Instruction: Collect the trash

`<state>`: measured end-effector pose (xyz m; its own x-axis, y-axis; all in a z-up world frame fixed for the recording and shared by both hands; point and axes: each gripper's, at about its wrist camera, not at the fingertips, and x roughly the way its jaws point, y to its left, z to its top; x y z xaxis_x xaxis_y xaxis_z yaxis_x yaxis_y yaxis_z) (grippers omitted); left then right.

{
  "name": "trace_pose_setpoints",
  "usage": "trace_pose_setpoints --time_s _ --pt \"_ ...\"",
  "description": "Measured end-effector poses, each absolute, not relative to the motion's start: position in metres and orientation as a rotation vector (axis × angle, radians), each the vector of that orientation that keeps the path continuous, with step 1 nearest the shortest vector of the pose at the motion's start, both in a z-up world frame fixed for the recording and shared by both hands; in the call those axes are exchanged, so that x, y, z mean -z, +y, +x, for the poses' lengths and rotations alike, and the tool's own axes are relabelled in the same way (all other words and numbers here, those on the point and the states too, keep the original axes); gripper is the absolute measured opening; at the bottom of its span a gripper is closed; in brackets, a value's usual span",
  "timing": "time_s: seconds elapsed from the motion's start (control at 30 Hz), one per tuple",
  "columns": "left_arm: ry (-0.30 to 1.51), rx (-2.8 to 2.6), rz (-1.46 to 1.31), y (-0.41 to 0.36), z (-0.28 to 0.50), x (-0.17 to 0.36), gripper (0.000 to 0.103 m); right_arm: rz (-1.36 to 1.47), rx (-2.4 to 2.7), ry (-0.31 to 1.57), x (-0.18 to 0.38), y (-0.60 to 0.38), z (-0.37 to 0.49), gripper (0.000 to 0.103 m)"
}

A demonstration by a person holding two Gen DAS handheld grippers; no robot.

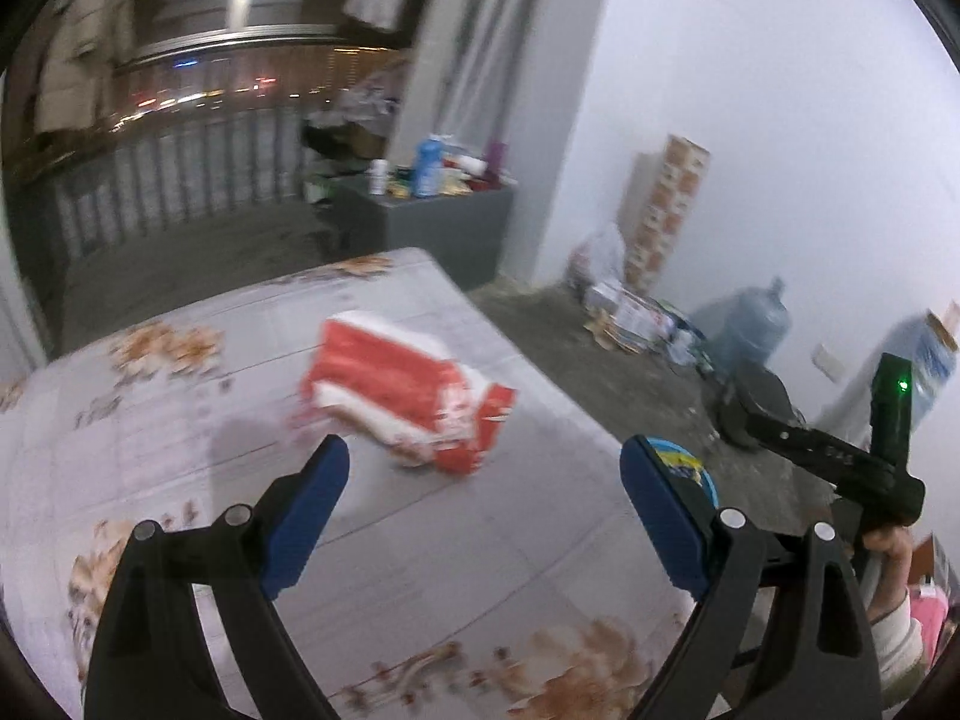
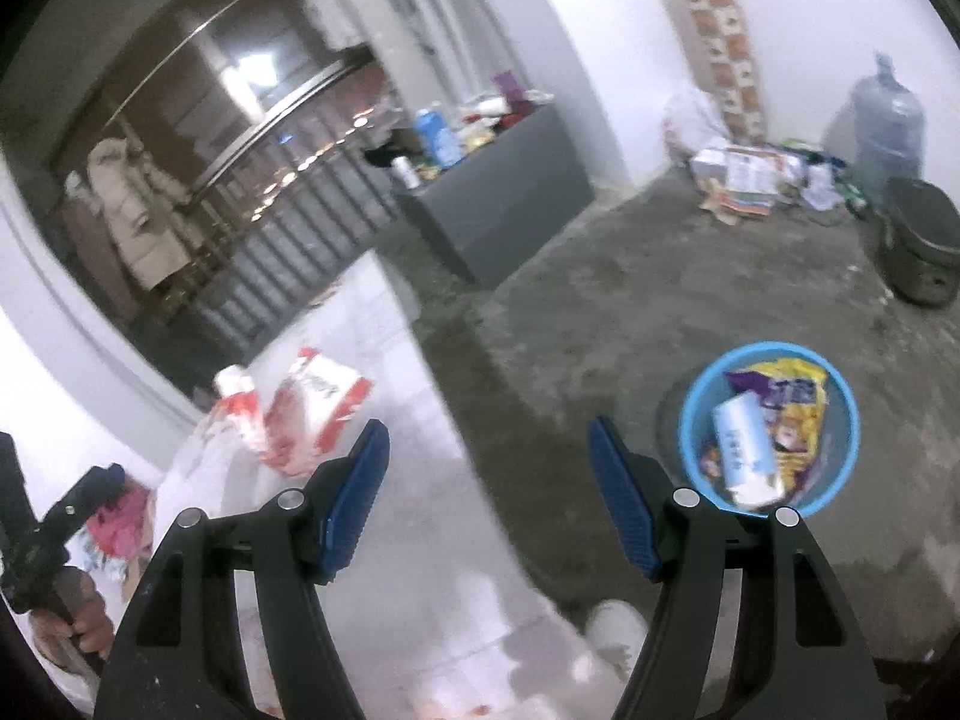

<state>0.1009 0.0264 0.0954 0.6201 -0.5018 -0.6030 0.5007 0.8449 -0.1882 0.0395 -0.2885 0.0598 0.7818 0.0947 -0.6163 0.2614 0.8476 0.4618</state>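
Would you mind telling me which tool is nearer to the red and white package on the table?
Left. The left tool hangs open just short of the red and white package; the right tool sits off its side, over the table edge.

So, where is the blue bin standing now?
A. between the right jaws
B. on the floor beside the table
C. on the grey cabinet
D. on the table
B: the right wrist view shows the blue bin on the bare floor, off the table edge, with trash already inside.
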Motion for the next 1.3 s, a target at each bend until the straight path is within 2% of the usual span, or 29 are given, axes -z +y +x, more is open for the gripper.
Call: trace_pose_setpoints --time_s 0.27,0.5,0.57,0.77,0.83,0.97,1.03,1.1,1.17,1.23,1.3 --pt "0.706 0.454 -0.094 0.088 0.114 -0.086 0.090 0.516 -0.041 0.739 -0.066 -0.239 0.085 0.066" --pt "0.759 0.439 -0.141 0.101 0.159 -0.063 0.089 0.487 -0.097 0.780 -0.067 -0.205 0.128 0.066" --pt "0.761 0.443 -0.132 0.099 0.173 -0.054 0.086 0.469 -0.150 0.774 -0.068 -0.193 0.135 0.066" --pt "0.811 0.429 -0.150 0.100 0.226 -0.031 0.065 0.344 -0.269 0.793 -0.064 -0.153 0.156 0.066" --pt "0.852 0.437 -0.150 0.097 0.248 -0.020 0.047 0.314 -0.292 0.801 -0.060 -0.142 0.166 0.066" --pt "0.925 0.432 -0.098 0.083 0.275 0.004 0.031 0.276 -0.322 0.819 -0.047 -0.126 0.190 0.065" --pt "0.962 0.435 -0.039 0.072 0.284 0.017 0.019 0.270 -0.324 0.829 -0.039 -0.118 0.203 0.059" --pt "0.994 0.424 0.025 0.064 0.288 0.027 0.013 0.266 -0.331 0.847 -0.030 -0.114 0.212 0.046" --pt "0.981 0.413 0.086 0.058 0.286 0.031 0.012 0.290 -0.354 0.865 -0.022 -0.113 0.217 0.033" --pt "0.987 0.408 0.129 0.054 0.282 0.031 0.007 0.331 -0.385 0.864 -0.021 -0.112 0.213 0.027" --pt "1.000 0.419 0.137 0.054 0.277 0.030 0.005 0.345 -0.392 0.870 -0.023 -0.112 0.205 0.026"
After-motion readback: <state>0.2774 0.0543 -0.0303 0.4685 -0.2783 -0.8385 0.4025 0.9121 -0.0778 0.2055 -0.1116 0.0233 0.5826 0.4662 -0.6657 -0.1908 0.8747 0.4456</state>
